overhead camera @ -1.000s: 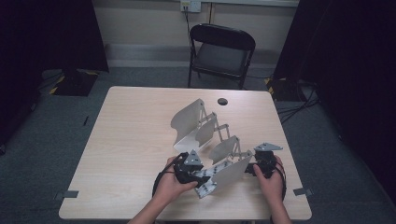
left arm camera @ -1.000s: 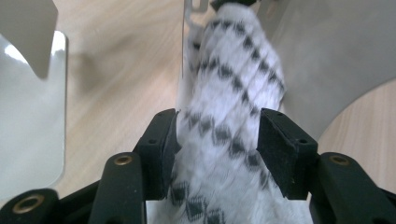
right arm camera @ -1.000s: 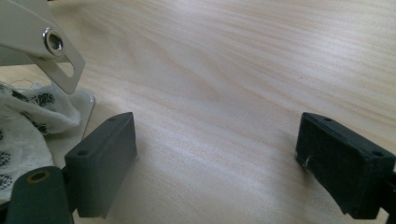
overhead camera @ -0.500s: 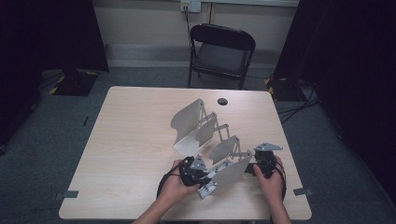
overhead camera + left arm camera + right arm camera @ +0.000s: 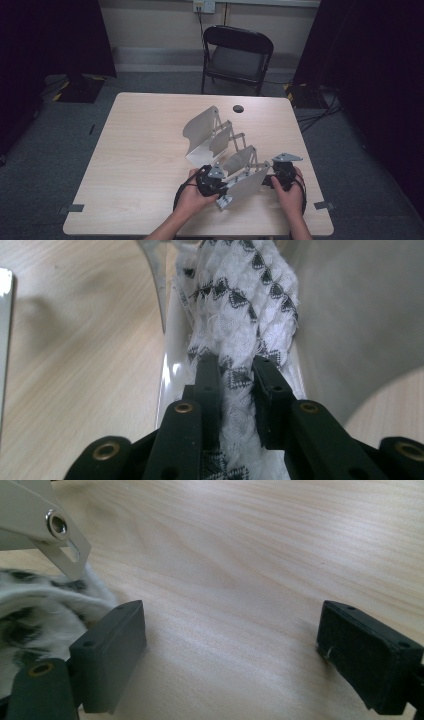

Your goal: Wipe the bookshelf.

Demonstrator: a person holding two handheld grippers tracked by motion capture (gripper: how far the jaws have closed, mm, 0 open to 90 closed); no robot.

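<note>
A white folding rack [image 5: 225,150] of grey panels stands on the worktop [image 5: 140,165], right of centre, and a black-and-white patterned cloth [image 5: 240,315] lies in its near slot. The left claw [image 5: 236,390] has just been closing and now pinches this cloth. The right claw [image 5: 230,650] gapes wide at the rack's near right end, its hand placed as before.

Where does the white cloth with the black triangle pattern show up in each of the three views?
High view: too small to make out; it would lie among the grey metal folding panels at the table's near edge.
Left gripper view: the white black-patterned cloth runs up the centre, pinched by the left gripper.
Right gripper view: the cloth sits at the left edge, beside the left jaw.
Shared landmark: the pale wooden table.
</note>
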